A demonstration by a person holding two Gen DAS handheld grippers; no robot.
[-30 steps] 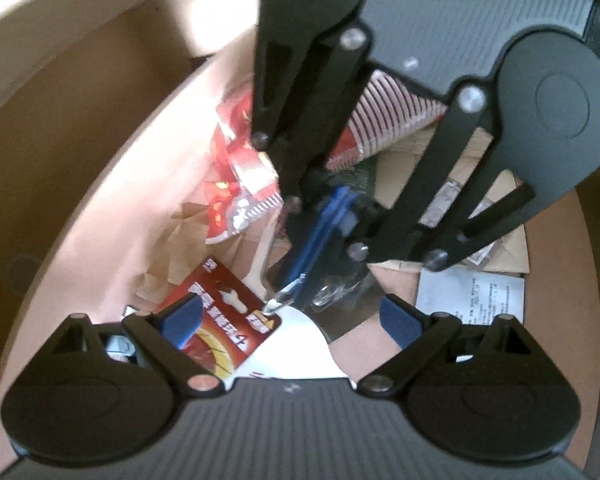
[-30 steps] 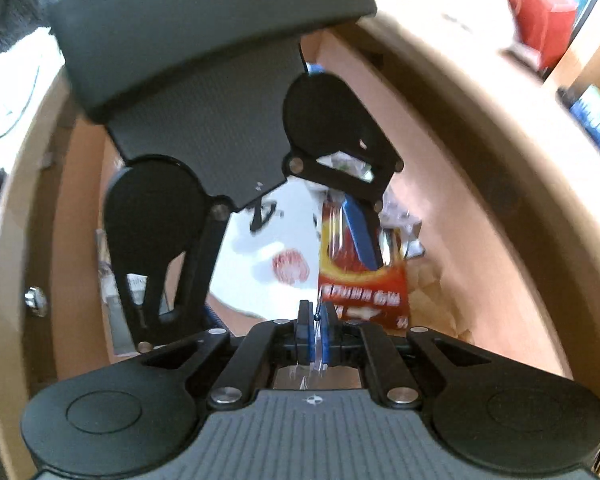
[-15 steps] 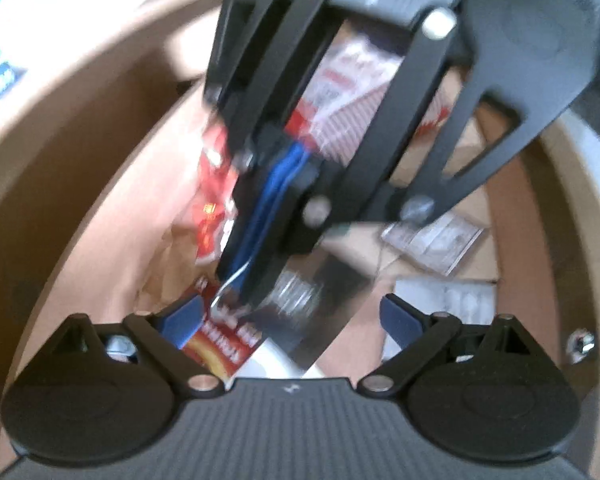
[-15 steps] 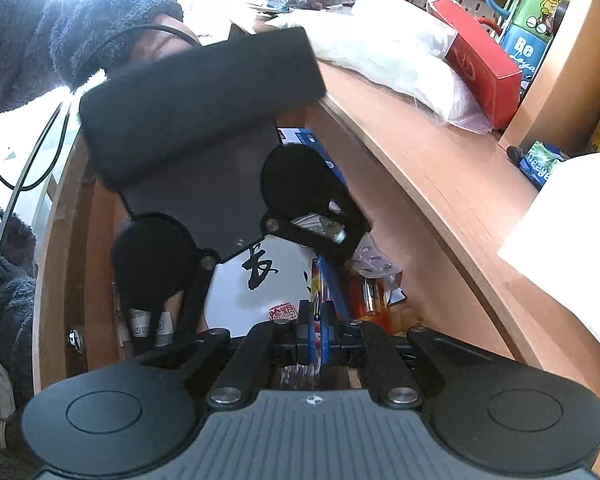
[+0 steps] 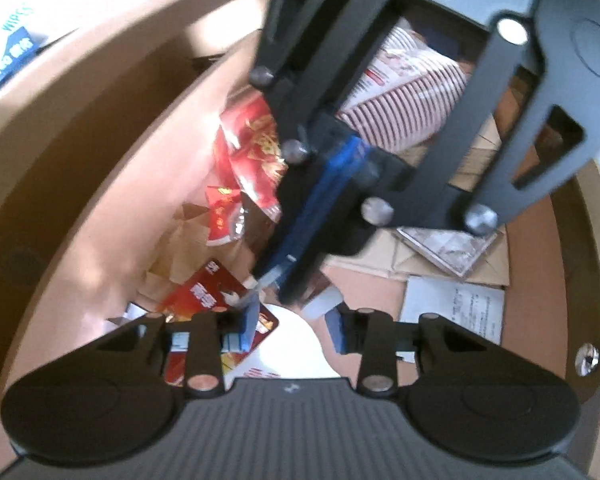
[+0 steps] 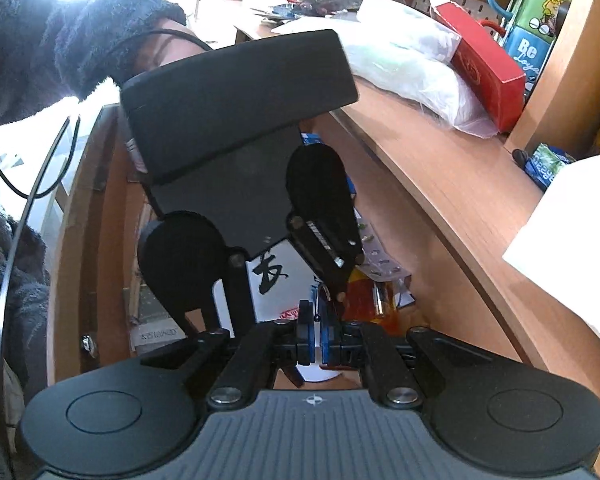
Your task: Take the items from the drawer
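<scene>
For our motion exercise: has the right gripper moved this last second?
Yes. The right gripper, shut on a clear packet, rose out of the drawer: the red box now shows fully.

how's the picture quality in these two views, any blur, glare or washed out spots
Left wrist view: soft motion blur on the right gripper and the red packets, with fisheye bending of the drawer wall. Right wrist view: sharper, but the top left corner is blown out white by window light behind the fuzzy sleeve.

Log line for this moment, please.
right tool: shut on clear plastic, over drawer | left tool: open, near red packet
</scene>
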